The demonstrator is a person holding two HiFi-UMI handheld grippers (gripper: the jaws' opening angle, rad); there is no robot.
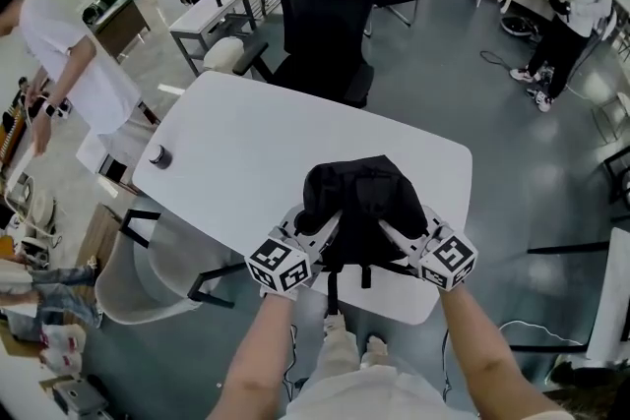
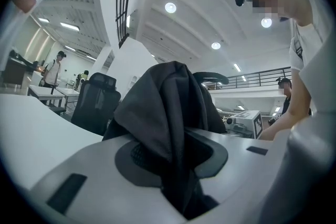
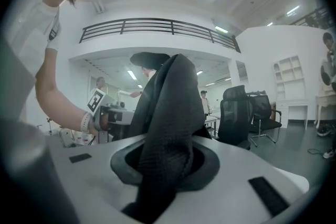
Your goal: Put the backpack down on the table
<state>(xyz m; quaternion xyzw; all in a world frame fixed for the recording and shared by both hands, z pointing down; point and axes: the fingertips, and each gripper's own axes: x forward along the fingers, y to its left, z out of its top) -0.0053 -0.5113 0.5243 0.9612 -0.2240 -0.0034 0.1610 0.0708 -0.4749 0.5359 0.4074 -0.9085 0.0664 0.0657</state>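
A black backpack (image 1: pixel 356 200) is bunched up over the near part of the white table (image 1: pixel 246 148), its straps dangling past the front edge. Whether its bottom rests on the top I cannot tell. My left gripper (image 1: pixel 317 226) is shut on the bag's left side and my right gripper (image 1: pixel 396 231) on its right side. In the left gripper view dark fabric (image 2: pixel 168 107) rises from between the jaws of the left gripper (image 2: pixel 176 170). In the right gripper view a fold of black mesh cloth (image 3: pixel 170 107) is pinched in the right gripper (image 3: pixel 160 176).
A small dark round object (image 1: pixel 159 156) sits at the table's left edge. A black office chair (image 1: pixel 325 15) stands behind the far edge, a white chair (image 1: pixel 148 282) at the near left. People stand at the left and far right.
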